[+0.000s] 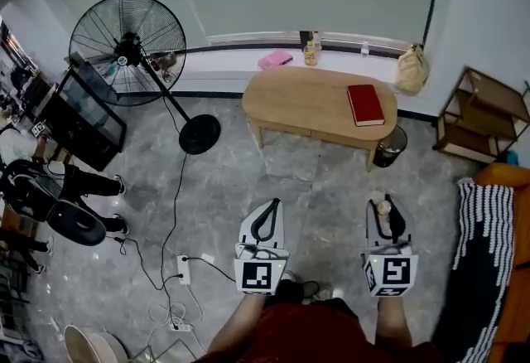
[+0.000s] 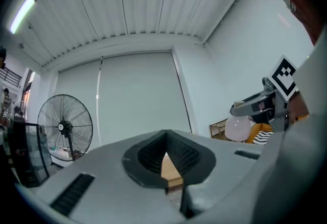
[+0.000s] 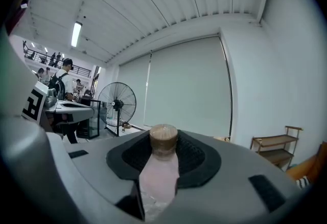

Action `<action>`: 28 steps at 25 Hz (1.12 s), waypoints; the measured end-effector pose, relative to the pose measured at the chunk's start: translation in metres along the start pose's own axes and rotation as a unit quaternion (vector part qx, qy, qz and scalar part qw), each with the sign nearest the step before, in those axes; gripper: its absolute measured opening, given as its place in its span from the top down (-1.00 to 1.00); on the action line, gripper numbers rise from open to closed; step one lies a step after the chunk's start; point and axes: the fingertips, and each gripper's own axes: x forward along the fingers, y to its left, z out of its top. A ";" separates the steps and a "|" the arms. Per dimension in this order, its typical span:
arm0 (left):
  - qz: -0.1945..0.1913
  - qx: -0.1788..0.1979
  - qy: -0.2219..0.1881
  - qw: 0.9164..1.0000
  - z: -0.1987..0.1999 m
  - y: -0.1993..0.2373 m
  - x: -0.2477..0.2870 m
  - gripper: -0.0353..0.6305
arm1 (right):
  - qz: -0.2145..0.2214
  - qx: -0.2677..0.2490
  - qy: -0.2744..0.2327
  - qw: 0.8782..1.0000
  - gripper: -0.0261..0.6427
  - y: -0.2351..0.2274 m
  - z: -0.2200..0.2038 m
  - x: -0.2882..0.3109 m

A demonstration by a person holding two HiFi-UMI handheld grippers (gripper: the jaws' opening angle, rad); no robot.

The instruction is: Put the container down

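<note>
Right hand-held gripper (image 3: 163, 147) clamps the one container (image 3: 159, 177).

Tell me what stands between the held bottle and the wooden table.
Nothing visible: only grey floor lies between the right gripper, holding the bottle, and the wooden table. A red book occupies the tabletop's right part.

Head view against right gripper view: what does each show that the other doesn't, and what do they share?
Head view only: the red book, the power strip on the floor, and the person's legs.
Right gripper view only: the ceiling lamp, and people at far left.
Both: the pedestal fan, the wooden shelf, the left gripper, and the right gripper closed on the container.
</note>
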 end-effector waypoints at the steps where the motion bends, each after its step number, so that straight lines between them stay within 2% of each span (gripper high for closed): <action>1: -0.002 -0.002 -0.004 1.000 0.004 -0.003 -0.003 0.88 | -0.001 0.000 -0.001 1.000 0.51 0.000 0.001 -0.005; 4: -0.004 -0.007 -0.009 1.000 0.010 -0.003 -0.008 0.88 | -0.003 0.007 -0.001 1.000 0.51 0.004 0.001 -0.011; 9: 0.007 -0.011 -0.013 1.000 0.004 0.028 -0.011 0.88 | 0.002 0.007 0.005 1.000 0.51 0.029 0.001 0.005; 21: 0.012 0.008 -0.023 1.000 -0.021 0.164 -0.008 0.88 | 0.014 -0.012 0.006 1.000 0.51 0.137 0.029 0.094; 28: 0.028 -0.010 -0.032 0.999 -0.036 0.235 -0.013 0.88 | 0.019 -0.016 -0.001 1.000 0.51 0.193 0.037 0.134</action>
